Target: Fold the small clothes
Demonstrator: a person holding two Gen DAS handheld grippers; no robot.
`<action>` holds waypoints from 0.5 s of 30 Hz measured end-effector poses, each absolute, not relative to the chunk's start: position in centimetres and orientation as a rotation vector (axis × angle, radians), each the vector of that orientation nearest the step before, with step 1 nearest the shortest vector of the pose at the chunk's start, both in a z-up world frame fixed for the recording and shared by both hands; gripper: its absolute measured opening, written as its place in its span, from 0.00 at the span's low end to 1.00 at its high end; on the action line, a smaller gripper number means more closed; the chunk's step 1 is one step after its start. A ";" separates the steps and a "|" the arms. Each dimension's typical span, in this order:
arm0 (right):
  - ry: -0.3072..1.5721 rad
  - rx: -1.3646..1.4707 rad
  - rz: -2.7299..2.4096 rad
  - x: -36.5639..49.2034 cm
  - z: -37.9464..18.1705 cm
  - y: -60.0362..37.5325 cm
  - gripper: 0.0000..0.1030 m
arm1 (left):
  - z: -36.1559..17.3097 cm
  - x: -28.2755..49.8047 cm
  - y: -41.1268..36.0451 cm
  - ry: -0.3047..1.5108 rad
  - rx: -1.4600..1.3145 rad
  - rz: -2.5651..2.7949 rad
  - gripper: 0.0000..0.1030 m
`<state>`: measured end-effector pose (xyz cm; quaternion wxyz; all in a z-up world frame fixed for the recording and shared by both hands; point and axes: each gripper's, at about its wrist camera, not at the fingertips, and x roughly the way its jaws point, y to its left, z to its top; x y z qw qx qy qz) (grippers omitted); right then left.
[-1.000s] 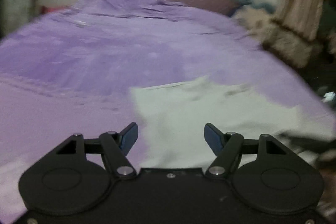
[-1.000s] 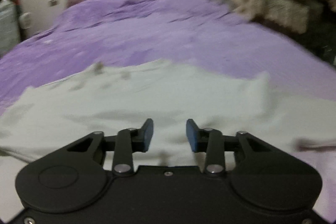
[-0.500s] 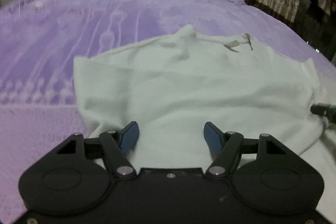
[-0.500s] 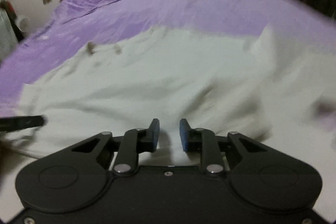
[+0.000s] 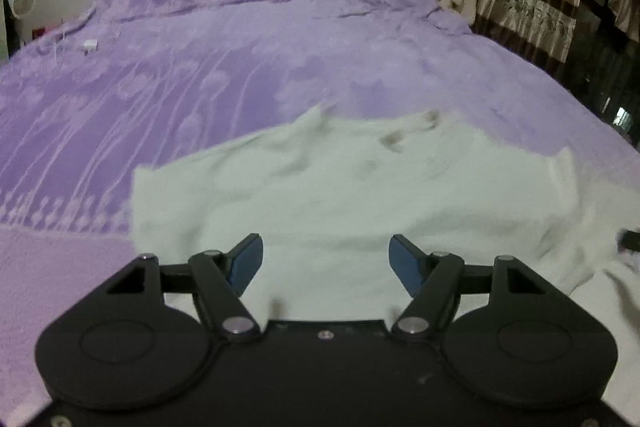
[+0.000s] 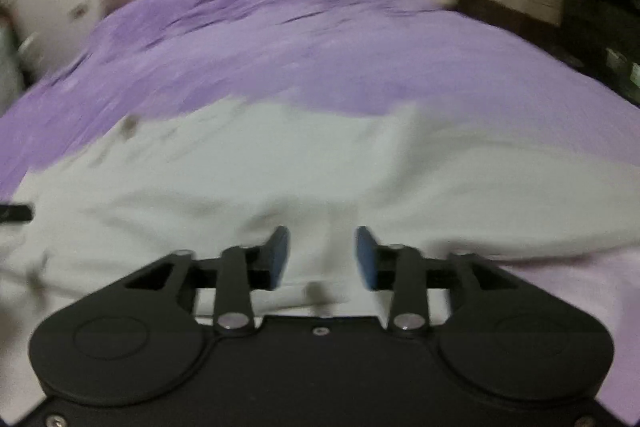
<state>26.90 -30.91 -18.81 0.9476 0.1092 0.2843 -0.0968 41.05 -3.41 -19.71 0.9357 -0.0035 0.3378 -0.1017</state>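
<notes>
White garment (image 5: pixel 360 195) lies spread crosswise on the bed (image 5: pixel 200 75) directly ahead of both the left gripper (image 5: pixel 326 259) and right gripper (image 6: pixel 322 255), each released and empty.

No legible text or labels.

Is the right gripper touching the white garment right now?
Cannot tell. The right wrist view shows the right gripper open over the white garment, but blur hides any contact.
</notes>
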 end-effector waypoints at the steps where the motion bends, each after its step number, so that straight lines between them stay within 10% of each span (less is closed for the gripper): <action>1: 0.576 0.242 -0.231 25.5 -18.3 -33.2 0.56 | -19.3 41.3 -5.6 0.698 0.017 -0.195 0.69; 8: 0.524 0.233 -0.501 17.4 -18.2 -46.4 0.58 | -20.4 41.2 -18.4 0.733 -0.013 -0.310 0.69; 15: 0.459 0.896 -0.586 12.9 -25.0 -60.1 0.52 | -23.7 40.6 -27.4 0.778 0.089 -0.399 0.69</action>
